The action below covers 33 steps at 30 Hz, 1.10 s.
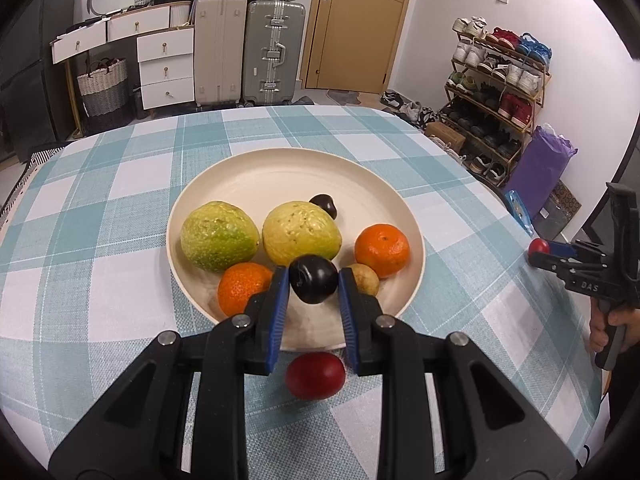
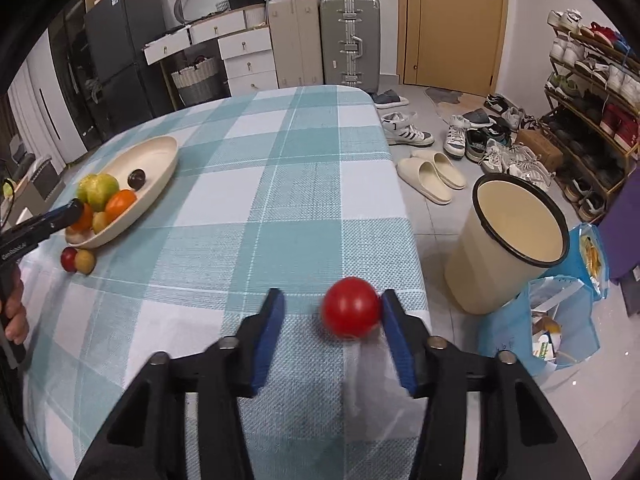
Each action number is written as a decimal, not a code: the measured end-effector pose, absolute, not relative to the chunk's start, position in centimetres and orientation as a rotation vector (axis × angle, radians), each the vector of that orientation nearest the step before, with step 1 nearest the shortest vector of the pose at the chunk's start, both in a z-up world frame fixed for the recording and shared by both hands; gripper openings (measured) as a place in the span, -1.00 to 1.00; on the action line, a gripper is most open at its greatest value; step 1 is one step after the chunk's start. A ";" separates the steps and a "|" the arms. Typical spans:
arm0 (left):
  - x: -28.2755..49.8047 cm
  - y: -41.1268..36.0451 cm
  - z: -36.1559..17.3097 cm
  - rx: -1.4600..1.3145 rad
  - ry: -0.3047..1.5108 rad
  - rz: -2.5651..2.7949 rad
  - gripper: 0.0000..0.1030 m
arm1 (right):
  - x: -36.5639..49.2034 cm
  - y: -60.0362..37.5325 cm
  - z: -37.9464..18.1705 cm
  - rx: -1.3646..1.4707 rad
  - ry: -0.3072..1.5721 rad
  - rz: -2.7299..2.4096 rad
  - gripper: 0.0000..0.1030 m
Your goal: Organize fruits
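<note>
Left gripper [image 1: 313, 286]: jaws apart, dark plum [image 1: 313, 284] sitting between the blue pads, small gaps visible on both sides, so not clamped. Plum sits over the near rim of the cream plate [image 1: 400, 200].

On the plate: green guava [image 1: 218, 236] at left, yellow guava [image 1: 301, 233] centre, orange [image 1: 382, 250] at right, second orange [image 1: 242, 288] at the near-left rim, small yellow-brown fruit [image 1: 366, 278] behind the right pad, another dark plum [image 1: 323, 205] behind the yellow guava.

Off the plate, on the checked tablecloth [image 1: 120, 200] just beside the near rim: red plum [image 1: 315, 375], below the left gripper's jaws.

Right gripper [image 2: 332, 310]: jaws wide apart, red tomato [image 2: 351, 307] between them, touching the right pad, well clear of the left pad. The tomato rests on the cloth near the table's right edge, well apart from the plate.

Past that edge, on the floor: beige bin [image 2: 508, 240].
</note>
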<state>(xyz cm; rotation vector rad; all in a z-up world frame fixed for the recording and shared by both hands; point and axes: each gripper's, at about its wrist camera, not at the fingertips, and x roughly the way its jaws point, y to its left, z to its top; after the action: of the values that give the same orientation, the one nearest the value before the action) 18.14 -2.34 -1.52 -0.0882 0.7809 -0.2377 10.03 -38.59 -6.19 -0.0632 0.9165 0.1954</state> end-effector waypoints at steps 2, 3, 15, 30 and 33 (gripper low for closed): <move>18.2 -2.3 -1.5 -0.090 0.780 -0.238 -0.57 | 10.3 -38.5 -6.6 -0.072 0.930 0.197 -0.44; 18.2 -2.3 -1.5 -0.090 0.780 -0.238 -0.57 | 10.2 -38.5 -6.6 -0.072 0.928 0.198 -0.44; 18.5 -2.8 -1.5 -0.089 0.787 -0.249 -0.57 | 10.6 -28.5 -3.7 -0.062 0.843 0.501 -0.45; 19.0 -3.3 -1.7 -0.085 0.789 -0.248 -0.57 | 15.7 -20.7 -3.7 -0.046 0.833 0.561 -0.44; 19.5 -3.3 -1.8 -0.086 0.787 -0.243 -0.57 | 16.2 -20.6 -3.8 -0.049 0.836 0.554 -0.44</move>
<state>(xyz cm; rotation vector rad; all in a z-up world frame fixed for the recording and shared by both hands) 19.45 -3.34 -1.76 -0.0858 0.7873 -0.2434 16.24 -20.61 -3.83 -0.0486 0.8358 0.5543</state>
